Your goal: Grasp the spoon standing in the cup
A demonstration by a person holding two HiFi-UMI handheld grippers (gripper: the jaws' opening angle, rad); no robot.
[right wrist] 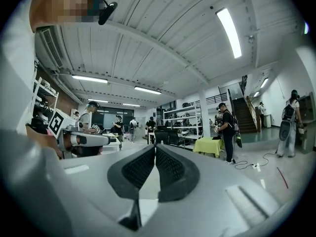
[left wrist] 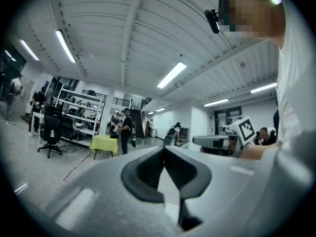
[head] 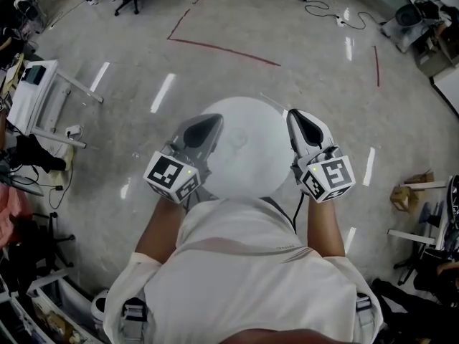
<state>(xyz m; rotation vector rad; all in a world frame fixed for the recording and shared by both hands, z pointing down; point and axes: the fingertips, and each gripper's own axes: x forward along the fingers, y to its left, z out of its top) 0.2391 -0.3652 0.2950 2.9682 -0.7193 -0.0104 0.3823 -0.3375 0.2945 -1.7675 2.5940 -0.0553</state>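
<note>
Cup (head: 239, 140), faint, sits between closed left gripper (head: 216, 120) and closed right gripper (head: 293, 114).

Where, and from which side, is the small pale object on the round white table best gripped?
The pale object is too faint to pick a part. It sits near the middle of the table, between the left gripper and right gripper, so coming from above seems safest. Both have shut jaws and must open first.
</note>
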